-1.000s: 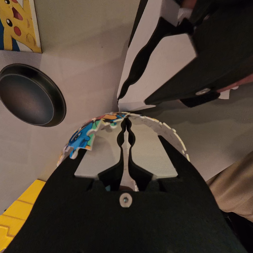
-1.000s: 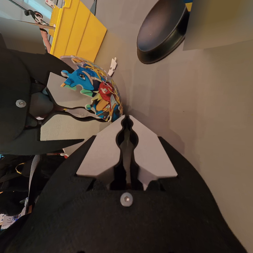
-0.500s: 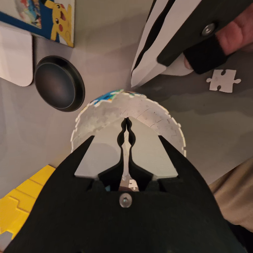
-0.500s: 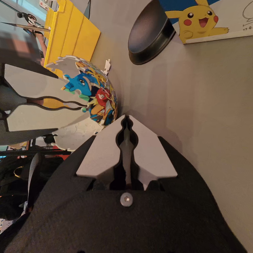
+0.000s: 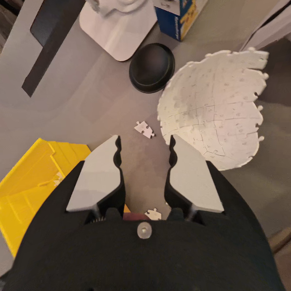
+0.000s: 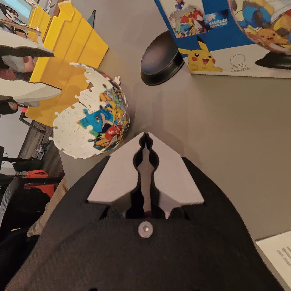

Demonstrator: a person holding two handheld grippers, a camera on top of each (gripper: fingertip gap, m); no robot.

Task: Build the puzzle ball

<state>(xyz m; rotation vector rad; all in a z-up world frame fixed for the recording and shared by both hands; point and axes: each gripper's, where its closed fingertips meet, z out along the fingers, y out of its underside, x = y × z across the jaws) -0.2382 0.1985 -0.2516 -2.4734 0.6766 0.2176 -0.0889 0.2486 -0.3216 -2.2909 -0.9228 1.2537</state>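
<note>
The partly built puzzle ball [image 6: 94, 116] lies on the grey table [image 6: 204, 126], with colourful pieces on one side and its white inside facing my left gripper. In the left wrist view the ball [image 5: 212, 110] shows only that white inside. My left gripper [image 5: 144, 140] is open and empty, just left of the ball; it also shows in the right wrist view [image 6: 56, 73]. My right gripper [image 6: 145, 133] is shut, its tips close beside the ball's coloured side. A loose white piece [image 5: 144, 129] lies ahead of my left gripper. Another loose piece [image 5: 153, 214] lies under it.
A black round stand [image 5: 152, 67] sits beyond the loose piece and also shows in the right wrist view [image 6: 160, 63]. The puzzle box [image 6: 236, 39] stands behind it. A yellow bin [image 5: 36, 173] is at the left. A white object [image 5: 116, 28] is at the far side. Some 20 cm of space lies between my two pairs of fingers. My right tips are about 20 cm from the loose white piece [image 5: 144, 129], my left tips only 11 cm.
My left gripper has opened, let go of the ball's rim and drawn back. The ball now lies free on the table. My right gripper has stayed shut and pulled back a little.
</note>
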